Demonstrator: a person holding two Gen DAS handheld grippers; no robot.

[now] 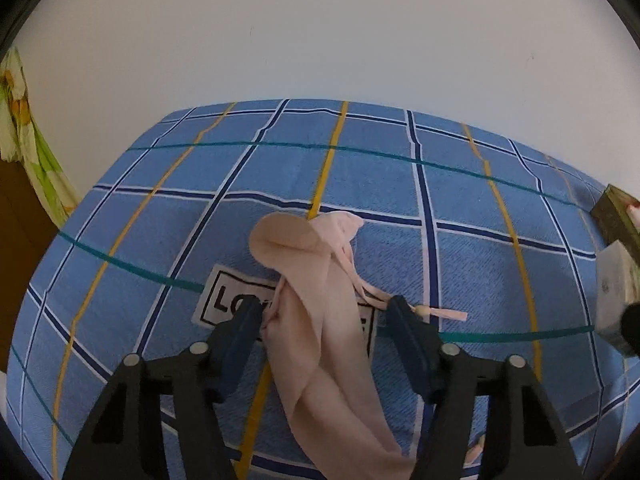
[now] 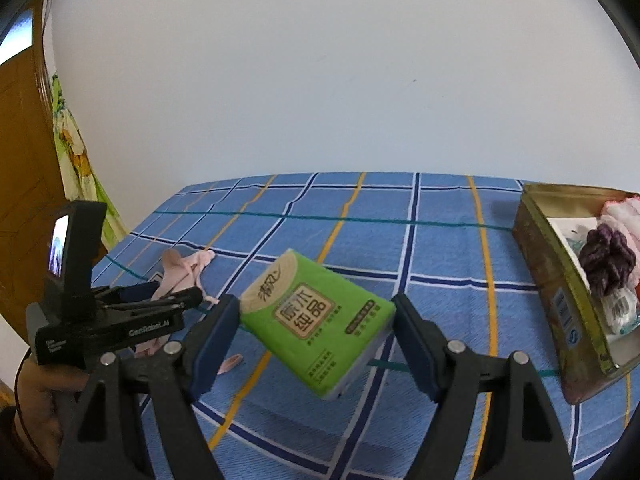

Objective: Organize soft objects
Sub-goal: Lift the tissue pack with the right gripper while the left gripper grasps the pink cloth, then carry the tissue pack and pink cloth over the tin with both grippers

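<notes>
A pale pink soft garment (image 1: pixel 320 312) with thin straps lies on the blue checked cloth (image 1: pixel 480 248). My left gripper (image 1: pixel 326 312) is open, its blue fingers on either side of the garment and low over it. In the right wrist view my right gripper (image 2: pixel 316 312) holds a green tissue pack (image 2: pixel 312 320) tilted above the cloth, jaws against its two ends. The pink garment (image 2: pixel 180 272) and the left gripper (image 2: pixel 176 300) also show at the left of that view.
An open tin box (image 2: pixel 560 300) stands at the right, holding a purple yarn ball (image 2: pixel 606 264), pink fabric and other soft items. A white label (image 1: pixel 224 300) with black letters lies under the garment. A wooden door (image 2: pixel 20 200) and floral cloth (image 2: pixel 76 160) are at the left.
</notes>
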